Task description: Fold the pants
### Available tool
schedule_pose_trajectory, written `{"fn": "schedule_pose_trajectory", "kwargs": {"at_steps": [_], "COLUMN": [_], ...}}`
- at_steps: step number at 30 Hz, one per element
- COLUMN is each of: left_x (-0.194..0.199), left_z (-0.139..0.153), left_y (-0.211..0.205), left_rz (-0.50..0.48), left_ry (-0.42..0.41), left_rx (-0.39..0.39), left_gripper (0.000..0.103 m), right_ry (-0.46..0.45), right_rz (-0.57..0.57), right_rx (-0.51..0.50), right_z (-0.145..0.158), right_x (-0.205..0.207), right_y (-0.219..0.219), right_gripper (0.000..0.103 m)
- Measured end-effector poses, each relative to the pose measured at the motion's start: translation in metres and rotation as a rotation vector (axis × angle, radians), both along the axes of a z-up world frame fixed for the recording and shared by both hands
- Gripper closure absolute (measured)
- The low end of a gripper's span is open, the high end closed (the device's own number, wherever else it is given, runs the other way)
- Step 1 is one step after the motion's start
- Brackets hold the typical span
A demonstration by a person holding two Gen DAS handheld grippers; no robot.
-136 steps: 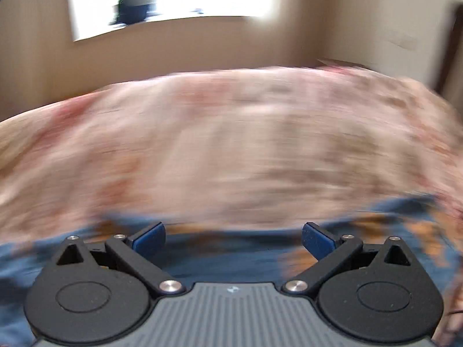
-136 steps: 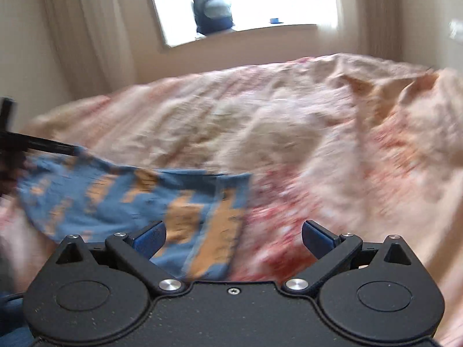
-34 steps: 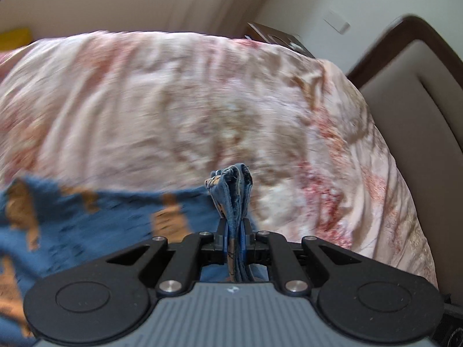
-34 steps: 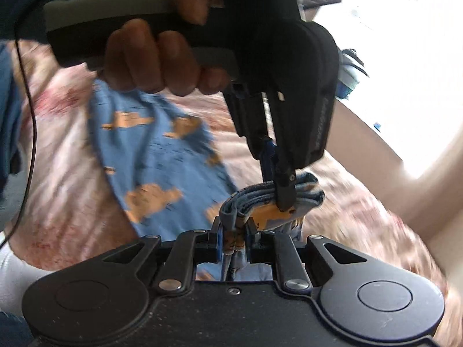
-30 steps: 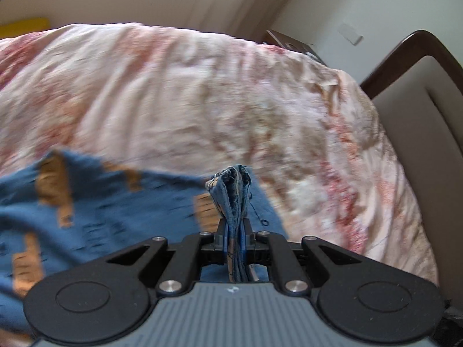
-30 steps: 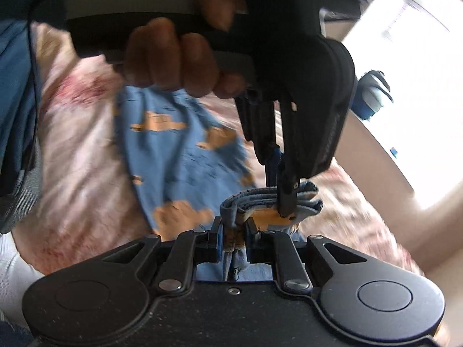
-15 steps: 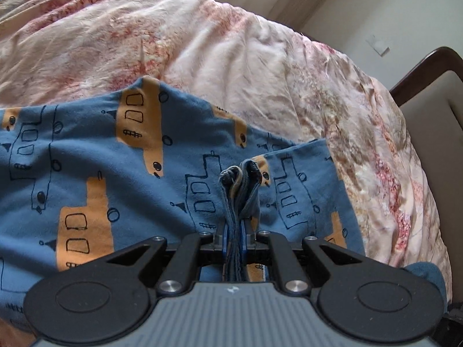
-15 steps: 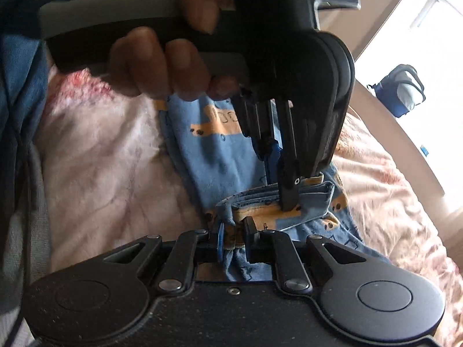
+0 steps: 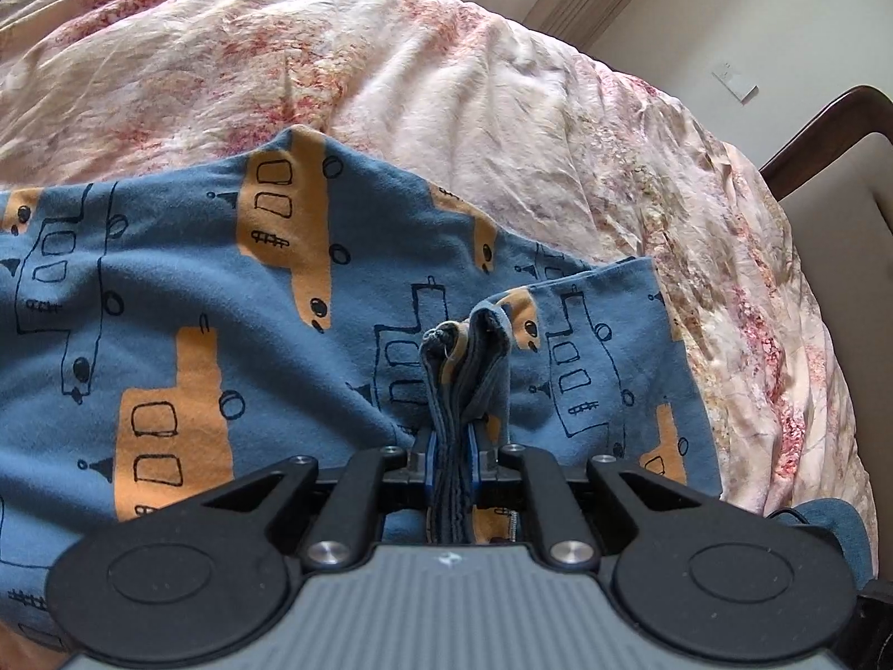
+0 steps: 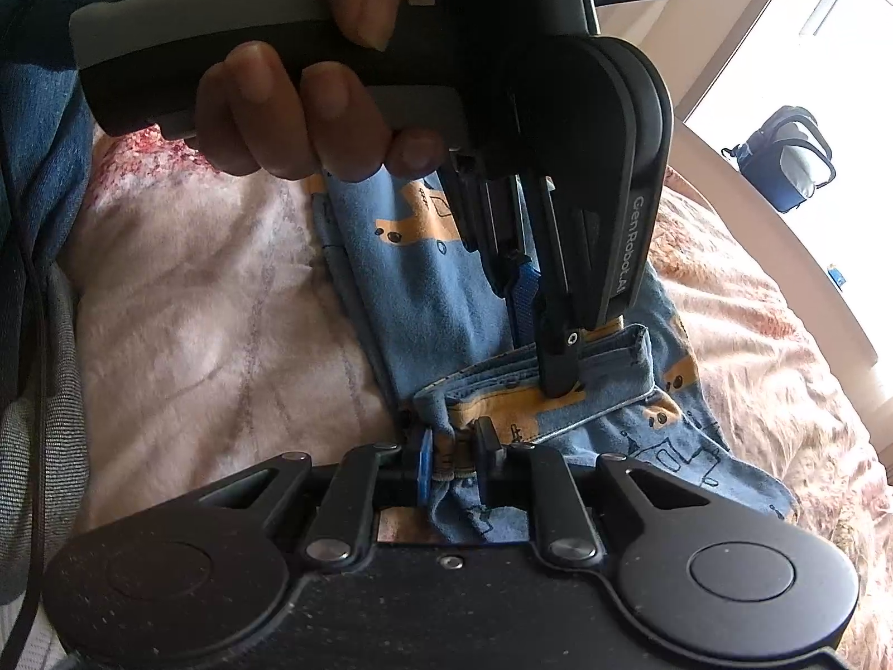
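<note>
Left wrist view showed the left gripper (image 9: 450,460) pinching bunched pants (image 9: 223,307); the right gripper (image 10: 453,460), jaws opening, held their hem on the bedspread (image 9: 446,72).

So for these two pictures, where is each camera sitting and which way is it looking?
Left wrist: on the left gripper, looking down along its fingers at the blue pants on the floral bedspread, headboard at right; only its own fingers show, shut on bunched fabric.
Right wrist: on the right gripper, looking across the bed toward the window; its jaws are opening with pants fabric between them, and the person's left hand and a sleeve show.
Shared: the pants, the bedspread, and the left gripper pinching the same fold.
</note>
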State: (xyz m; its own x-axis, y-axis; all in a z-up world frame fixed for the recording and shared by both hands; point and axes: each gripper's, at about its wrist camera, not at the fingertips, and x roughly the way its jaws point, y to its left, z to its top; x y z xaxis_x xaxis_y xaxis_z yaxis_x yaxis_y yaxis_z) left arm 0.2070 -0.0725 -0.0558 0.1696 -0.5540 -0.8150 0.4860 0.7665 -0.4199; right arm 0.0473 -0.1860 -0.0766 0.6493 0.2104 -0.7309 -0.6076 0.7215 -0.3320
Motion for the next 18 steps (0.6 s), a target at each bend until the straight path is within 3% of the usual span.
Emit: {"fn": "schedule_pose_trajectory", "kwargs": {"at_steps": [18], "left_x": [0.0008], "left_z": [-0.0013], "left_y": [0.0007], "left_rz": [-0.001], "left_ry": [-0.001], "left_rx": [0.004], "left_gripper": [0.091], "right_ry": [-0.009], "right_rz": [0.008], "right_rx": [-0.010], "right_z": [-0.0022], "right_x": [-0.0022], "right_y": [0.0011], "right_gripper": [0.085]}}
